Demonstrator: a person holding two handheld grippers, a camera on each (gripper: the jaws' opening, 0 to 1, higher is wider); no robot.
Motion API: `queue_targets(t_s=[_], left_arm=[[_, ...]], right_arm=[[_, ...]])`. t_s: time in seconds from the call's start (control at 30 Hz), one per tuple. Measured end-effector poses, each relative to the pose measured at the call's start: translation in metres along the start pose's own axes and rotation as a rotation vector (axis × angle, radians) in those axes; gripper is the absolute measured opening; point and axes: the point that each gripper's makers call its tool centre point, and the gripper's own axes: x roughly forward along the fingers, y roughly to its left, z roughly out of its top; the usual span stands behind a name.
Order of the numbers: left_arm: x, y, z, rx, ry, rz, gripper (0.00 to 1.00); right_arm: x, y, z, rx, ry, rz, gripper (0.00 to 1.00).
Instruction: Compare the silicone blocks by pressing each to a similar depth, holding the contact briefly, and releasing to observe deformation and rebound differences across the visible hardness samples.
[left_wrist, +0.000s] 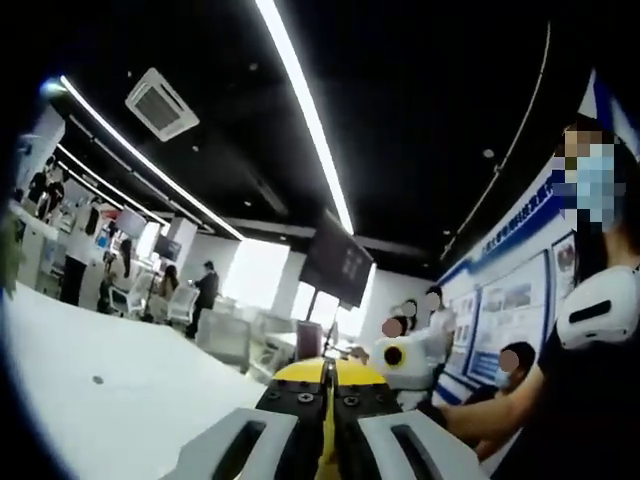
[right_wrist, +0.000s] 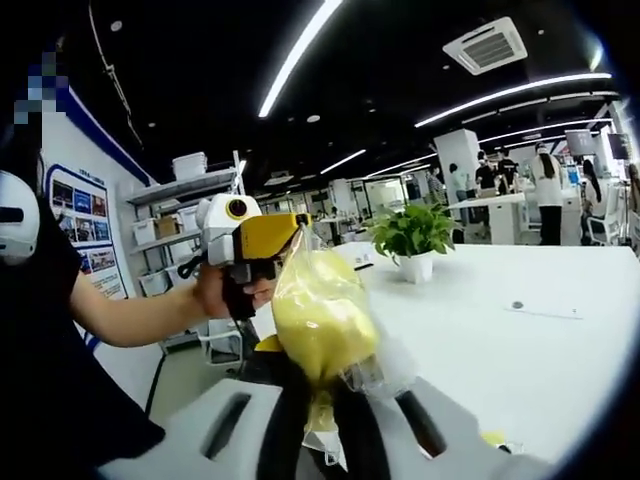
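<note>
Tongs on your right (right_wrist: 322, 425) pinched a clear bag of yellow material (right_wrist: 318, 315) above the white bench (right_wrist: 520, 350); your left tongs (left_wrist: 327, 440) sat pressed together, empty.

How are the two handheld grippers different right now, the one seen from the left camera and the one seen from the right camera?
The right gripper is pinching a clear plastic bag with something yellow inside; the left gripper has its jaws closed together, apparently on nothing. The right gripper points across a white table toward a potted plant; the left gripper points toward a hanging dark screen. Both have pale jaws with slots and dark inner parts.
</note>
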Motion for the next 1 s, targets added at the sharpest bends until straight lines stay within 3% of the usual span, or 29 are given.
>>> queue_targets(t_s=[1.0], left_arm=[[0.0013, 0.002, -0.003, -0.049, 0.015, 0.008, 0.0]], right_arm=[[-0.0021, 0.003, -0.0034, 0.057, 0.005, 0.018, 0.03]])
